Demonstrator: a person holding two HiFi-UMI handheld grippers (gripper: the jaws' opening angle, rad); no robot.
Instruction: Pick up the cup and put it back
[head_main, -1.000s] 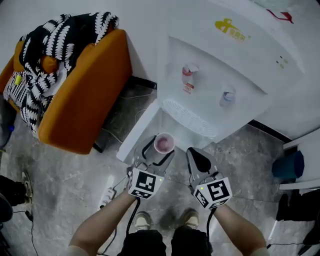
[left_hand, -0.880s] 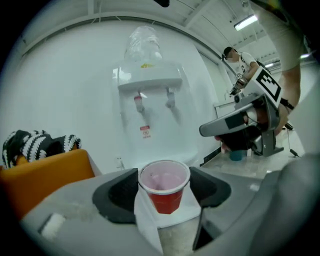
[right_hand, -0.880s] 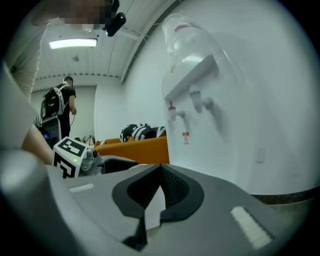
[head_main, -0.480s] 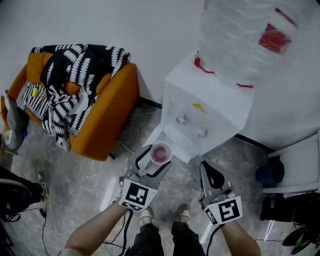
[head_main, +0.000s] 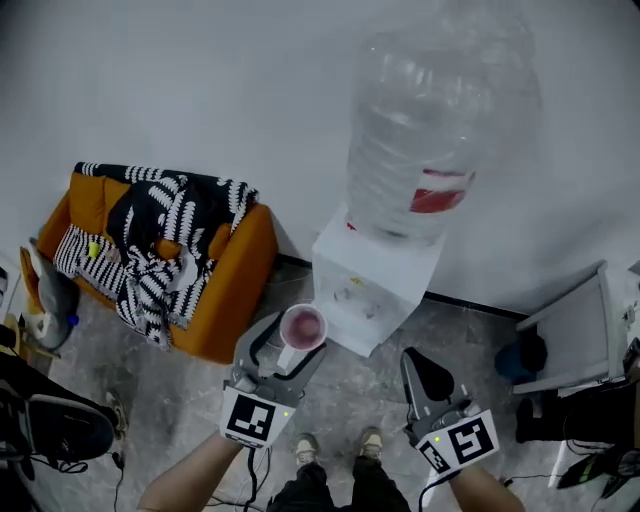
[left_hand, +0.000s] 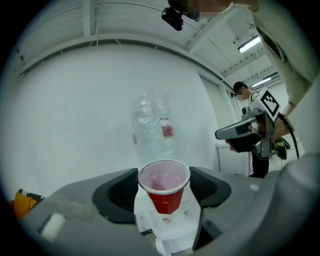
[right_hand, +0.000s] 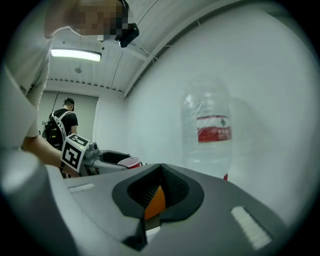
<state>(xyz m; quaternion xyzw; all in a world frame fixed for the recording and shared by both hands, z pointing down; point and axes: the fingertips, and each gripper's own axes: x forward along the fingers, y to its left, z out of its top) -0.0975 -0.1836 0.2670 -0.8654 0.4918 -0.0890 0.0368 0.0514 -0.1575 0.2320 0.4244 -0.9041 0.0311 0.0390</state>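
Left gripper (head_main: 287, 343) at 7 o'clock, forearm extended, jaws clamping upright cup (head_main: 302, 326), right gripper (head_main: 424, 374) at 5 o'clock, jaws pressed together, empty

Water dispenser (head_main: 385, 275): white, against the wall.
Water bottle (head_main: 430, 130): clear, red label, upturned on the dispenser.
Armchair (head_main: 235, 288): orange, left of the dispenser.
Patterned cloth (head_main: 160, 225): black-and-white, heaped on the armchair.

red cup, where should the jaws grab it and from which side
Grip the cup on its side wall just under the rim. Come in level from the side with one jaw on each flank, as the left gripper does now. The cup stands upright with its mouth up and tapers downward, so a hold near the wide top should keep it from slipping through.
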